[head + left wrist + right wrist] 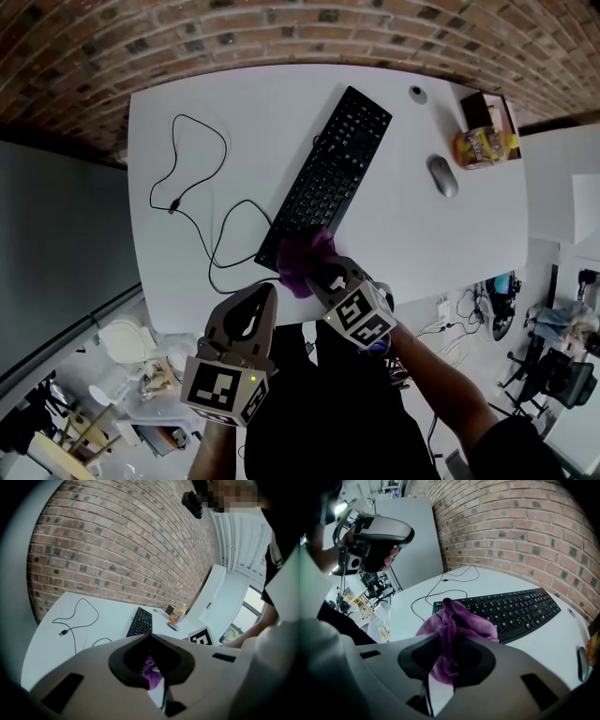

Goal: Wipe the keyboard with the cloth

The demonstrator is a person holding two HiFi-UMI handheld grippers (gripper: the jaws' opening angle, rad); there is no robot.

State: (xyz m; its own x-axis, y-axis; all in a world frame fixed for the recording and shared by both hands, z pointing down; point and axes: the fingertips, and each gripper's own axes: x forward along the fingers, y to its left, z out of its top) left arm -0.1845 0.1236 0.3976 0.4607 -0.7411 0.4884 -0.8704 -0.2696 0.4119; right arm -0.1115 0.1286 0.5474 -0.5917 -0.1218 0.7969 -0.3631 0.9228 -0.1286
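Observation:
A black keyboard (333,169) lies slantwise on the white table (422,234). My right gripper (317,274) is shut on a bunched purple cloth (305,253), which rests over the keyboard's near end. In the right gripper view the cloth (459,618) bulges out between the jaws of the right gripper (445,637), with the keyboard (511,609) just beyond. My left gripper (270,289) hovers at the table's front edge, left of the cloth. In its own view the left gripper (149,637) has its tips together and holds nothing. The cloth (152,670) shows behind its jaws, the keyboard (140,621) farther off.
A black cable (202,187) loops over the table's left half. A grey mouse (442,175) lies right of the keyboard, with a yellow packet (483,145) and a brown box (487,103) at the far right corner. A brick wall stands behind the table.

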